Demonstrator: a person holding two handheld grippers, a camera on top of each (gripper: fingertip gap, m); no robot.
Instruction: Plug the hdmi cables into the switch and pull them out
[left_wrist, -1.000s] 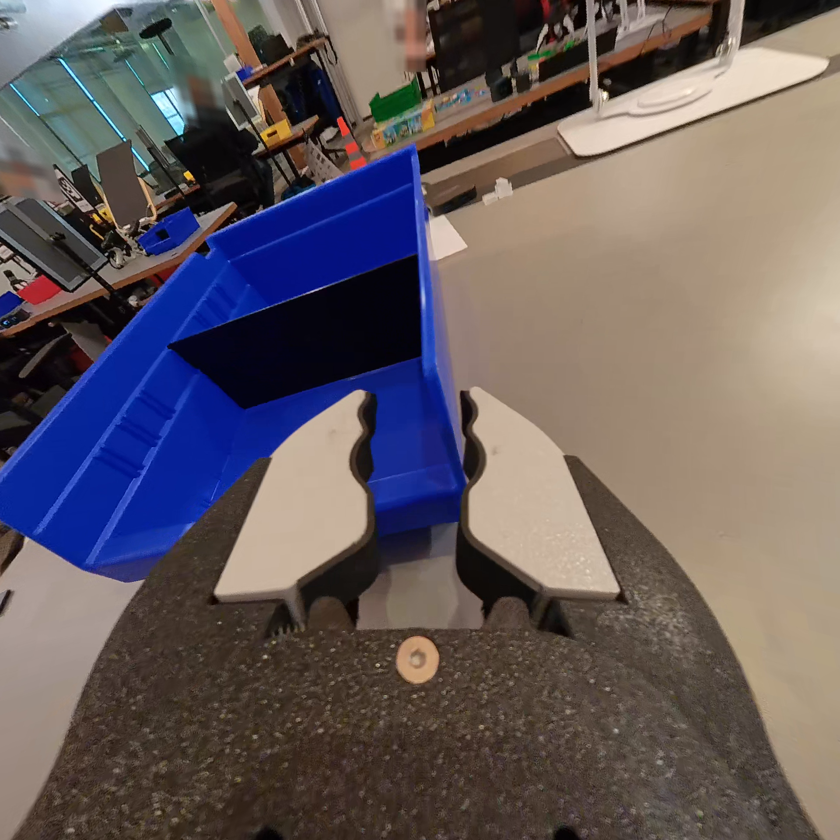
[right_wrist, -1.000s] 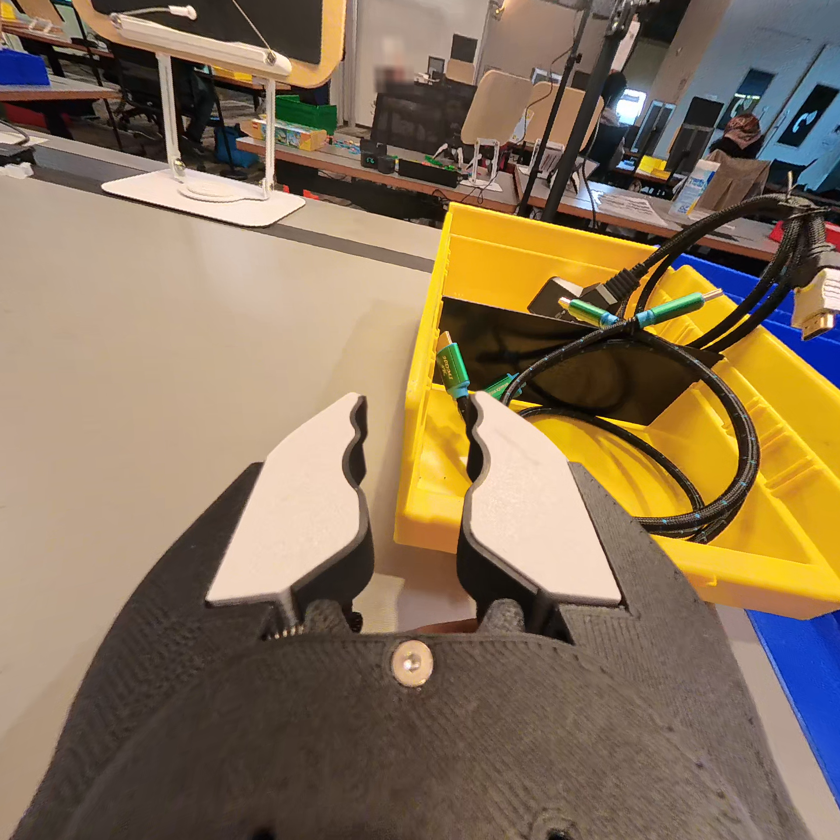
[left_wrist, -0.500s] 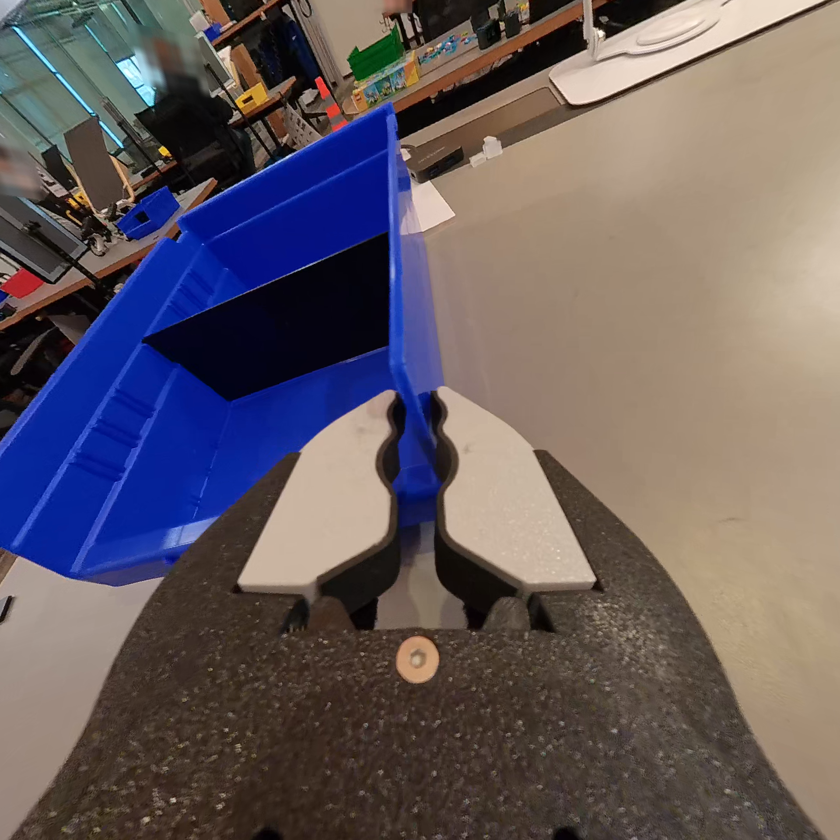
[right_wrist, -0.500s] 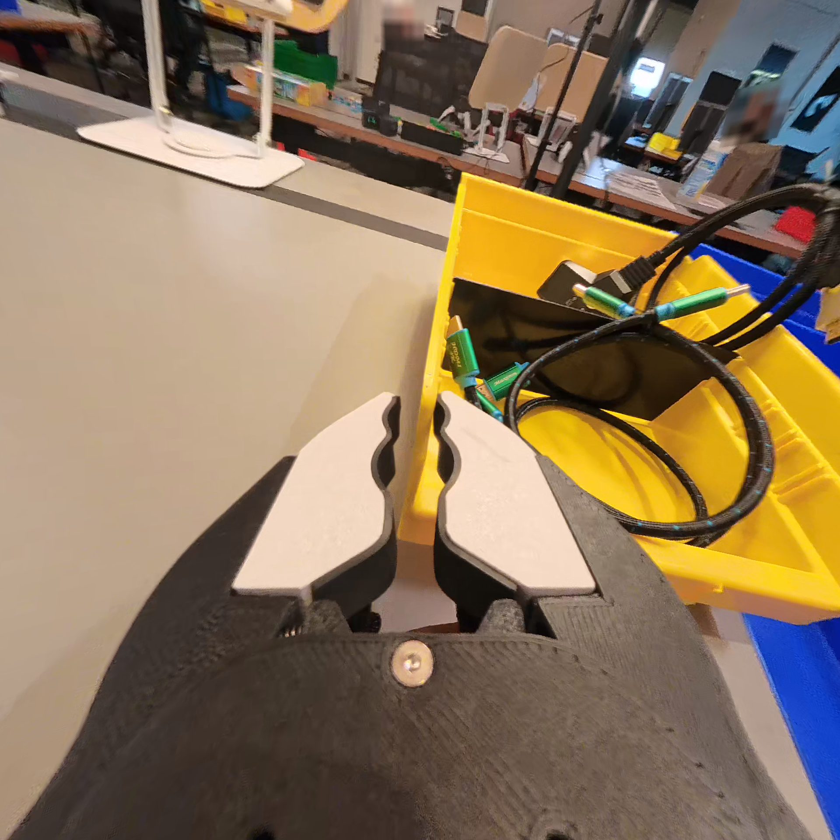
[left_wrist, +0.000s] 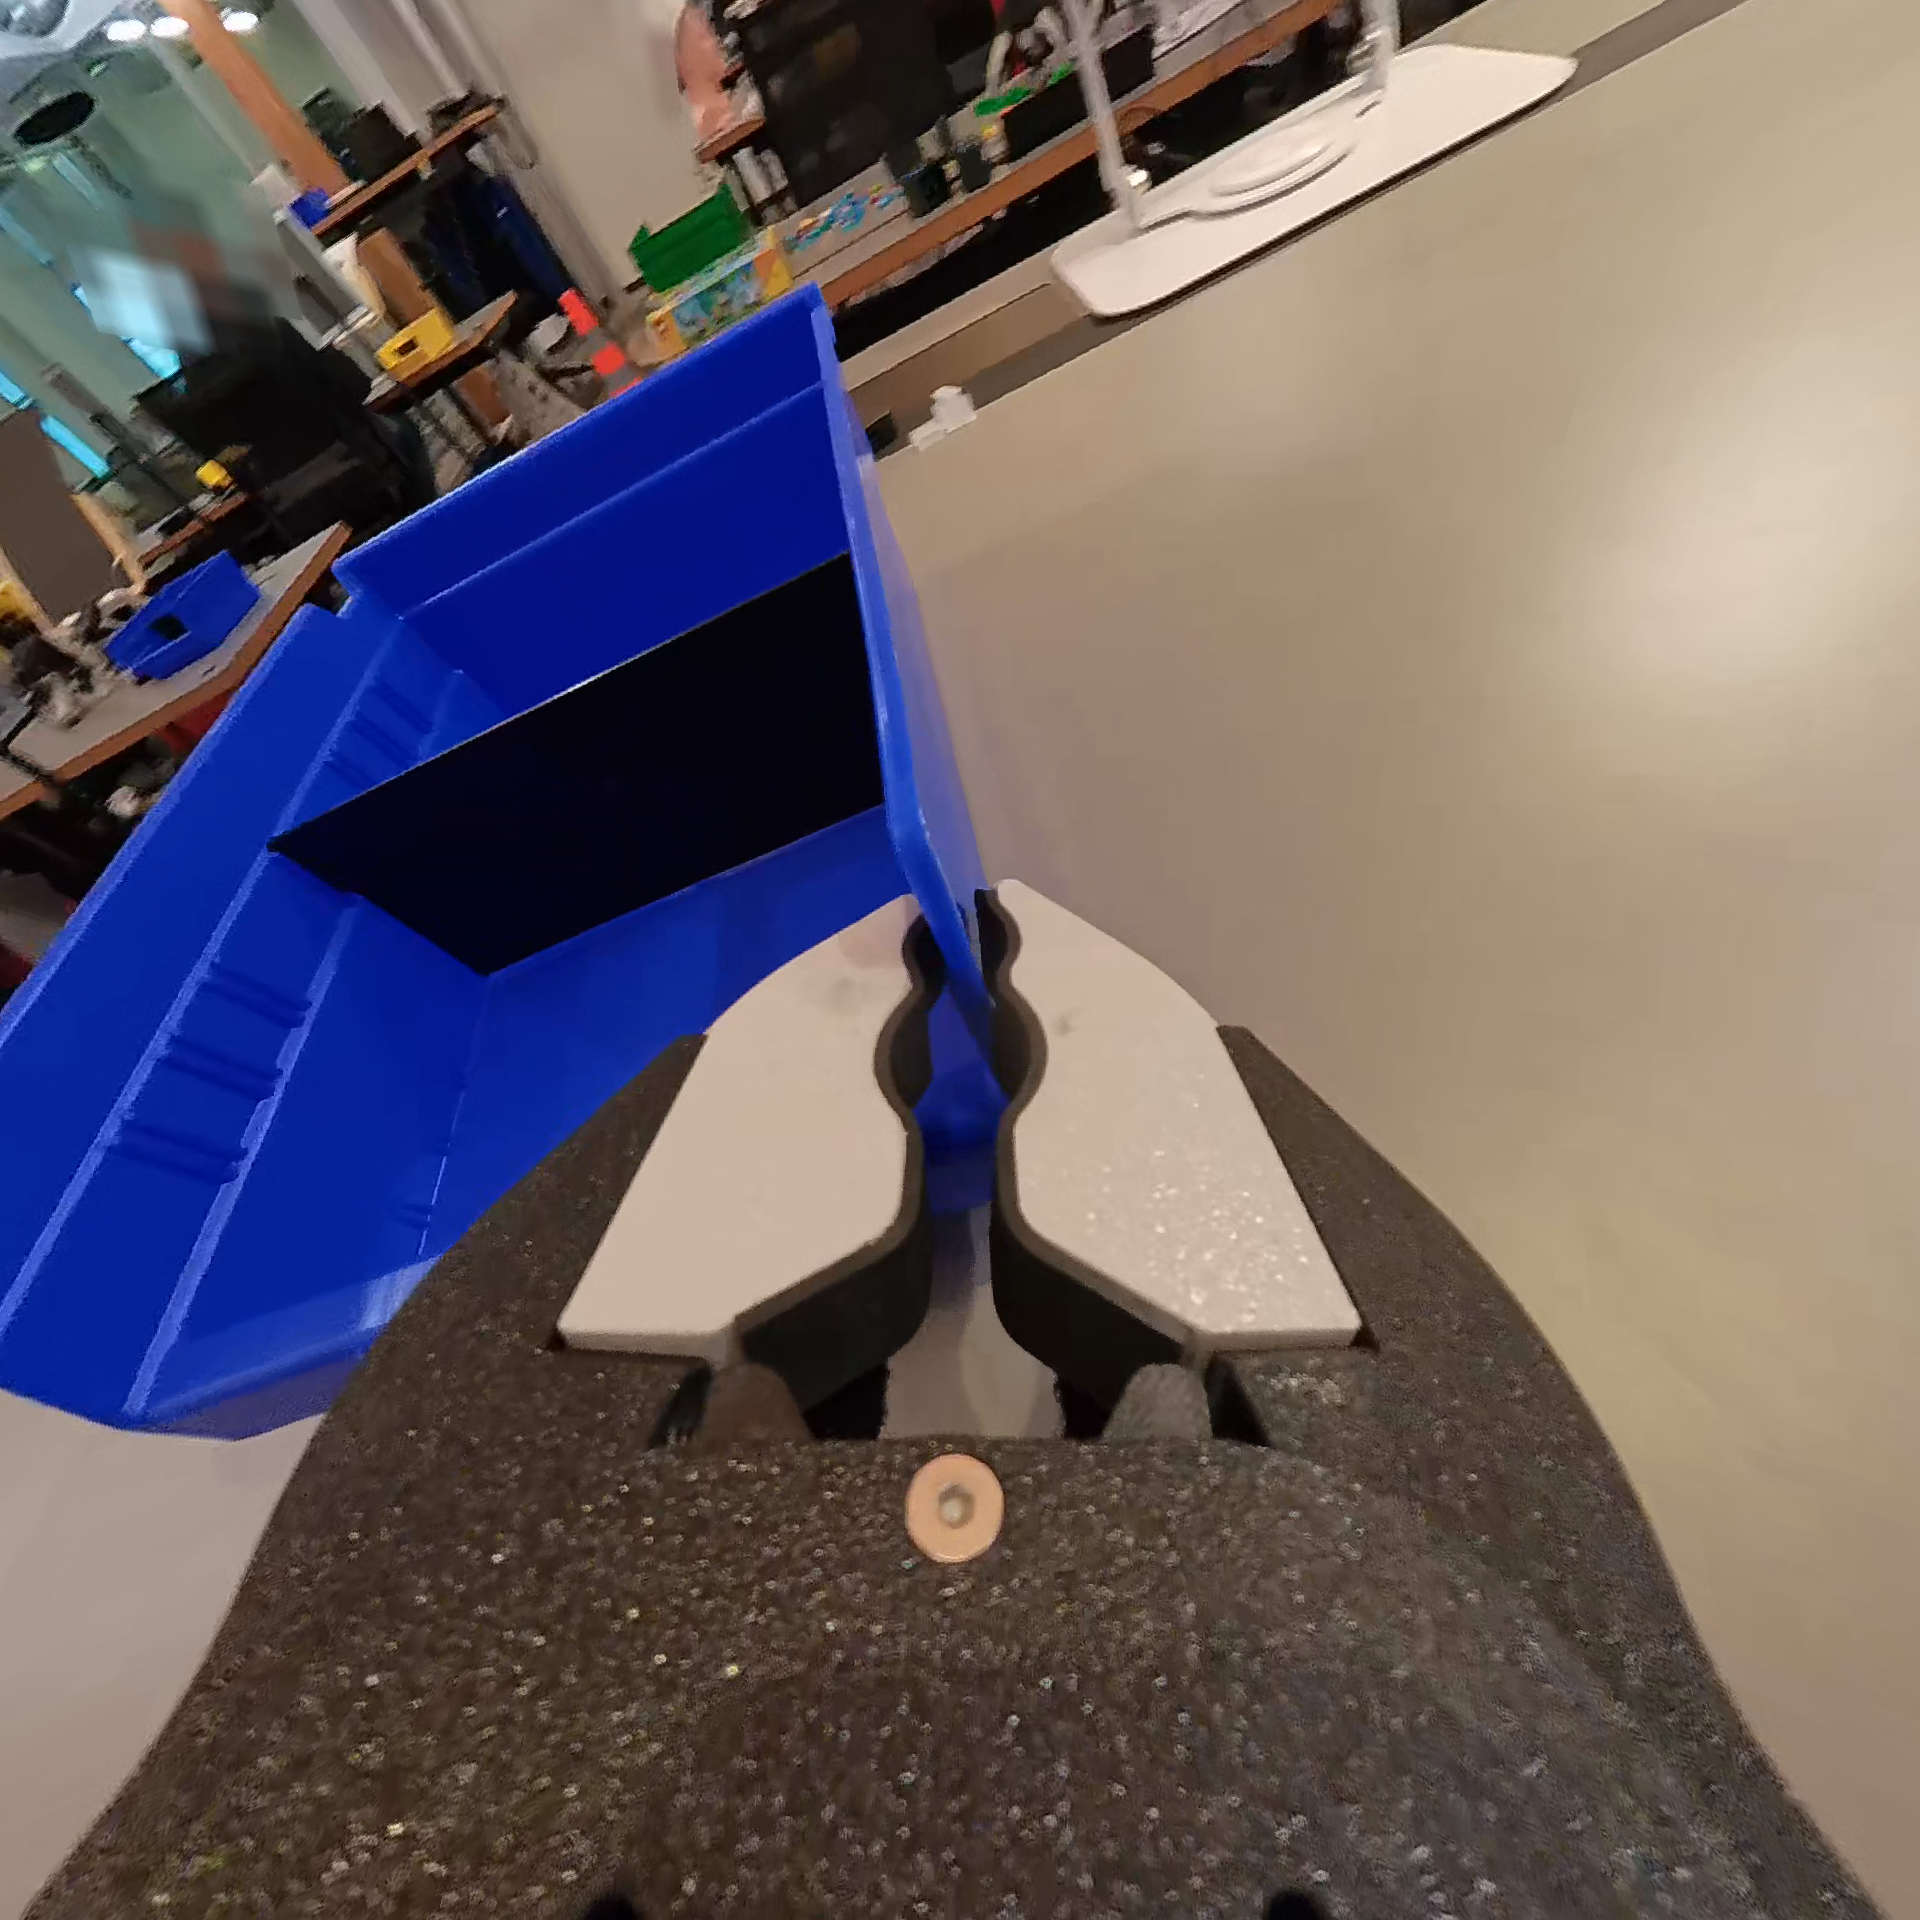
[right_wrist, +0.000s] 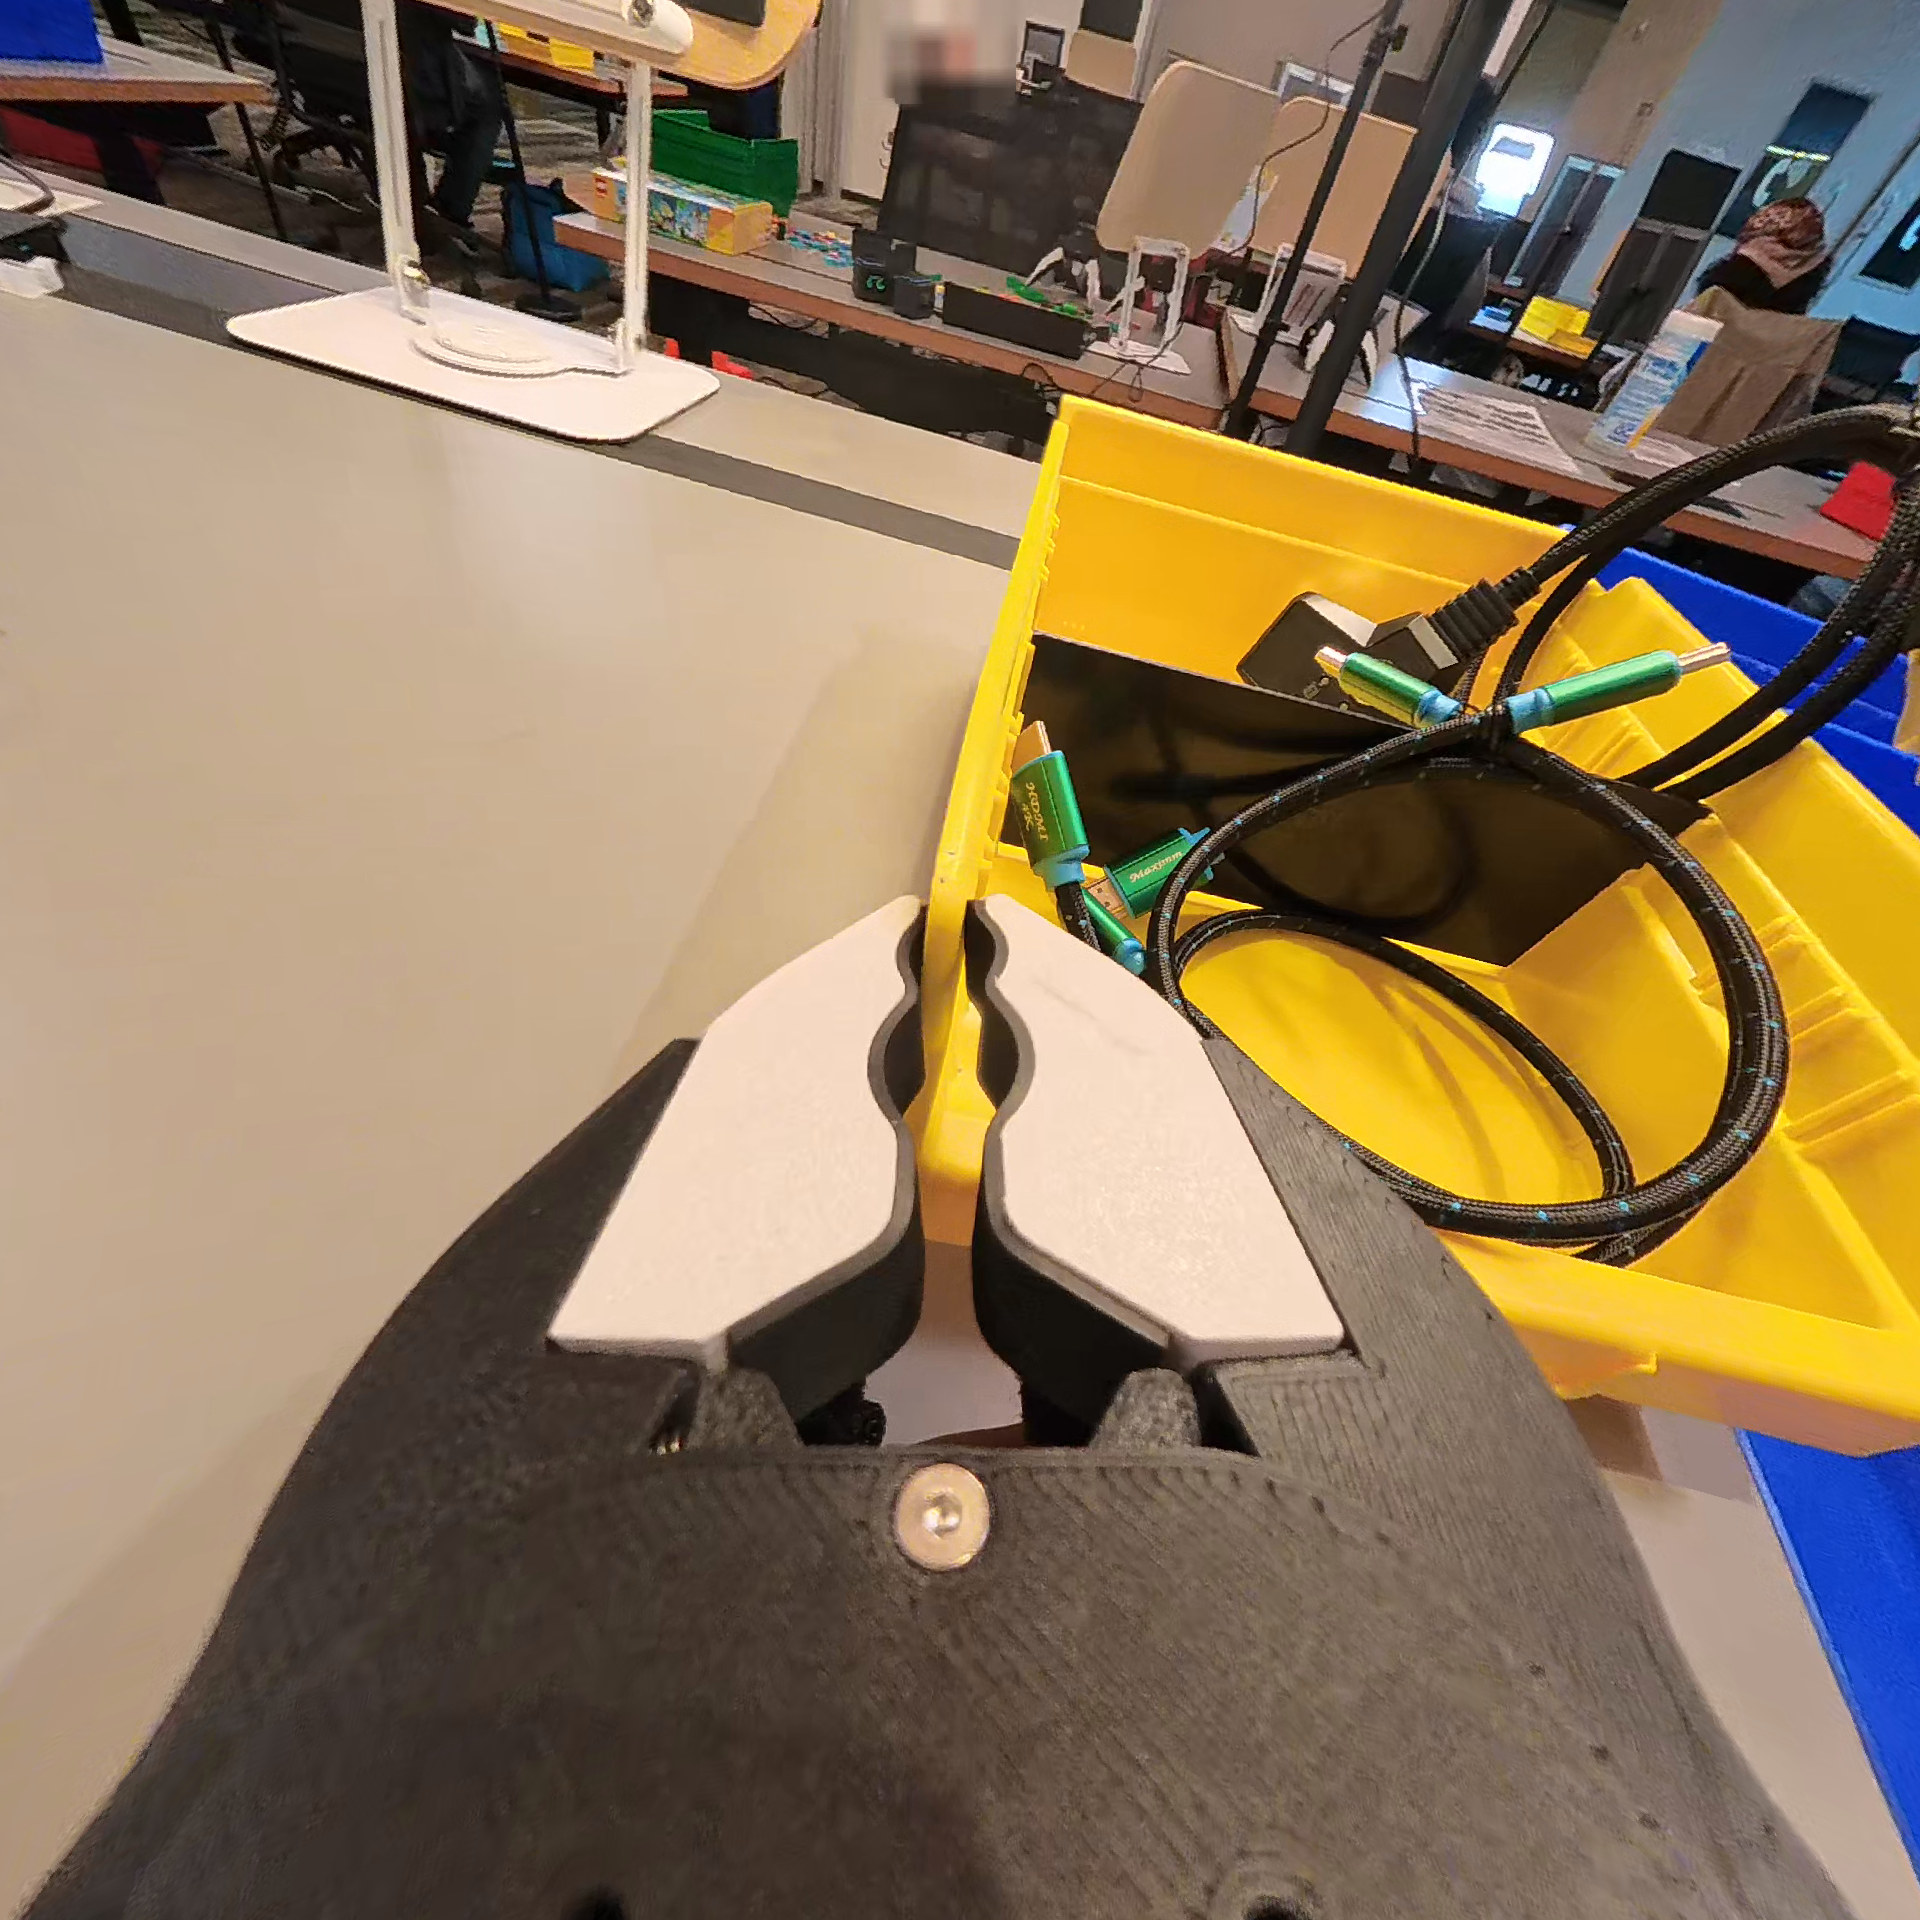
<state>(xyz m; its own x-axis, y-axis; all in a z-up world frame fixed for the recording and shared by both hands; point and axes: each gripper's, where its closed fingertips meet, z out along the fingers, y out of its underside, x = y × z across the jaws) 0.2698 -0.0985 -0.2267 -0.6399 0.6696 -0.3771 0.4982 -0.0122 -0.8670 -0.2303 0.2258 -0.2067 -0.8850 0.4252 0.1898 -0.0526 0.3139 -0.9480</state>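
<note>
In the left wrist view, the left gripper (left_wrist: 961, 935) is pinched onto the right side wall of a blue bin (left_wrist: 582, 644), near its front corner, one finger inside and one outside. The bin looks tipped, its near edge off the grey table (left_wrist: 1455, 727). A black divider (left_wrist: 623, 790) crosses it; no cables or switch show here. The background is blurred.

The right wrist view alone shows the task's things. The right gripper (right_wrist: 945, 925) is clamped likewise on the left wall of a yellow bin (right_wrist: 1247, 540). Inside lie braided black HDMI cables (right_wrist: 1714, 997) with green plugs (right_wrist: 1049, 810), and a small black box, apparently the switch (right_wrist: 1299, 644), behind a black divider; one cable seems plugged into it. Other cables run off the right edge. A second blue bin (right_wrist: 1849, 1621) is cut off at the right.
</note>
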